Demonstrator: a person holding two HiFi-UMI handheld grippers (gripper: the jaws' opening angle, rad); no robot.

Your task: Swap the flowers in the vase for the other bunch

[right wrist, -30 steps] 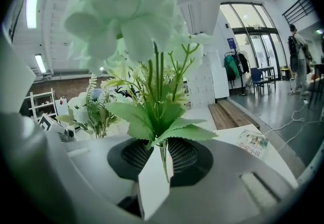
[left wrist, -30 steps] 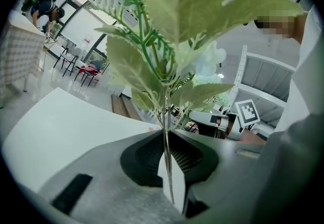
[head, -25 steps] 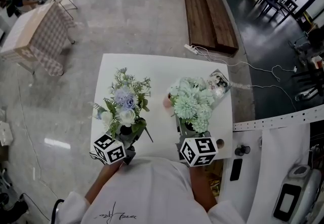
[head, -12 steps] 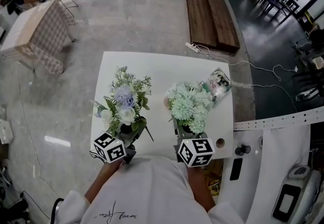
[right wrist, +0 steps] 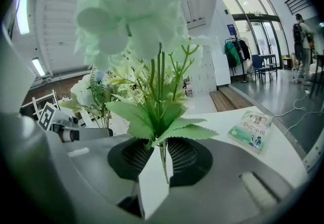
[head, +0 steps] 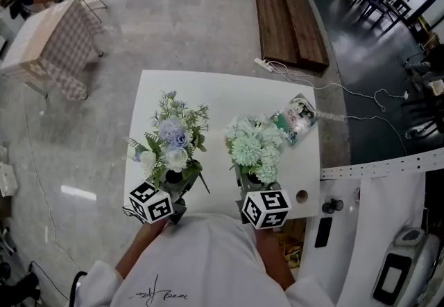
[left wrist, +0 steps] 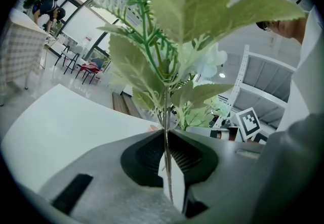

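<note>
We hold a bunch in each gripper, side by side over the white counter (head: pixel 222 91). The left gripper (left wrist: pixel 166 142) has its fingers pinched on one thin stem of the blue-and-white bunch (head: pixel 170 143). The right gripper (right wrist: pixel 162 149) has its fingers nipped on the stems of the mint-green bunch (head: pixel 255 146), which sits at 3 o'clock from the blue one. Both bunches run upright through the fingers, heads at 12 o'clock and cut ends at 6.

We cannot clearly see the vase. A pale pink sliver (left wrist: pixel 152 128) beyond the left fingers may be it, under the mint heads at about 10 o'clock from the right fingers. If so, the right hand is nearer.
</note>
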